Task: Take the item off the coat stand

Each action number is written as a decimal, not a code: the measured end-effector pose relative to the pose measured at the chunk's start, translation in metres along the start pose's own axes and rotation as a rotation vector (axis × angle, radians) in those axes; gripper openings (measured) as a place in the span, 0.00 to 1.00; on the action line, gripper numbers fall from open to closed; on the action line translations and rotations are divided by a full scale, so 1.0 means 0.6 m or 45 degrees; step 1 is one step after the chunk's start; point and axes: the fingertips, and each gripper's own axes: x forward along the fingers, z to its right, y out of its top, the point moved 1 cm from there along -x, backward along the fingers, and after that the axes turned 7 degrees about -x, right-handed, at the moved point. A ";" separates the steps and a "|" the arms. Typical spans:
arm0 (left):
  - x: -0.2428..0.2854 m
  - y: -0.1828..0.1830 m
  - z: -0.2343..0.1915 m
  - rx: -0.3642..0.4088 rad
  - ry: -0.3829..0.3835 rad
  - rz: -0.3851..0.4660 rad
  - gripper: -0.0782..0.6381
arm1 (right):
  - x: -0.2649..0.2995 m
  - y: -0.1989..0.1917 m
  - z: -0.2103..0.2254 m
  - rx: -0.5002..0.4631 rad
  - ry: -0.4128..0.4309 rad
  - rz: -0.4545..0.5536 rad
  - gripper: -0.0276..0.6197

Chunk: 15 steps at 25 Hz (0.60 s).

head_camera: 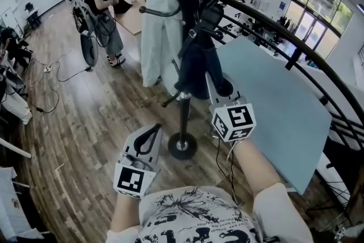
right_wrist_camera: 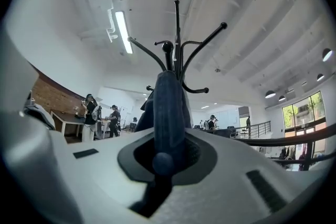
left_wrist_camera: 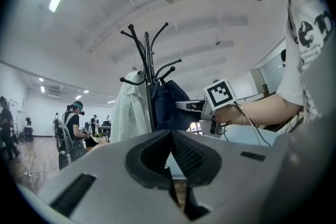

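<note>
A: Where's the thing to take off?

B: It's on the coat stand (head_camera: 183,122), whose base sits on the wooden floor (head_camera: 85,139). A white coat (head_camera: 159,25) hangs on the stand's far left side. The dark blue item (head_camera: 196,68) hangs on the near right side, its long axis running straight down along the pole from an upper hook.

A: Which hand is nearer?

B: The right one. The right tongs (head_camera: 215,83) reach up from below to the item's lower end, so most of it lies above and ahead of them. I'd judge it must rise to clear the hook.

A: And the grip?

B: The right tongs are clamped on a fold of the blue fabric. The left tongs (head_camera: 154,129) hang low near the stand's base, jaws together, holding nothing.
</note>
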 end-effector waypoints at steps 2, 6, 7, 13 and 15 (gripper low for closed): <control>-0.007 0.007 0.000 -0.024 -0.009 0.015 0.12 | -0.002 0.010 -0.003 -0.020 -0.001 0.015 0.05; -0.014 0.003 -0.001 -0.015 -0.012 0.016 0.12 | -0.010 0.027 -0.003 -0.025 -0.020 0.036 0.04; -0.013 0.000 0.000 -0.019 -0.016 0.012 0.12 | -0.013 0.031 -0.001 -0.025 -0.027 0.040 0.04; -0.015 0.003 0.001 -0.019 -0.045 0.021 0.12 | -0.043 0.074 0.007 -0.032 -0.065 0.086 0.04; -0.017 0.010 0.003 -0.017 -0.057 0.034 0.12 | -0.060 0.094 0.011 -0.041 -0.084 0.105 0.04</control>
